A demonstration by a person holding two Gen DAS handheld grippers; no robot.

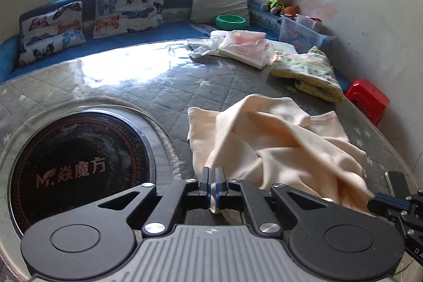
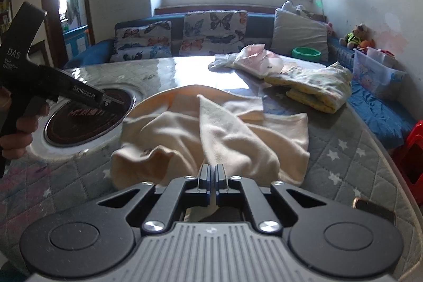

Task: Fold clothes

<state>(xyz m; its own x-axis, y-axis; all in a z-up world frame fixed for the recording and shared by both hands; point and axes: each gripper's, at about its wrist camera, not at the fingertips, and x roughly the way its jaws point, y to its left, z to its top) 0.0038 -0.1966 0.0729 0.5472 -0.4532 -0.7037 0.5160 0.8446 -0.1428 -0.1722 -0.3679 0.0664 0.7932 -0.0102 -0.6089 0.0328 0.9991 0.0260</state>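
A cream garment [image 1: 277, 139] lies rumpled on the grey quilted table cover [image 1: 158, 86]. My left gripper [image 1: 212, 177] is shut on its near edge, with cloth pinched between the pads. At the right edge of the left wrist view the right gripper [image 1: 380, 201] holds another part of the same edge. In the right wrist view the cream garment [image 2: 224, 134] spreads ahead, a fold rising from the right gripper [image 2: 212, 175], which is shut on it. The body of the left tool [image 2: 39, 81] and a hand show at far left; its fingertips are hidden.
A round black cooktop [image 1: 79, 163] is set into the table at left. Folded clothes, a yellow patterned pile [image 1: 306, 73] and a pink-white pile [image 1: 243, 46], lie at the far right. A phone [image 2: 374, 208] rests near the front edge. A red stool [image 1: 367, 99] stands beside the table, a blue sofa with cushions beyond.
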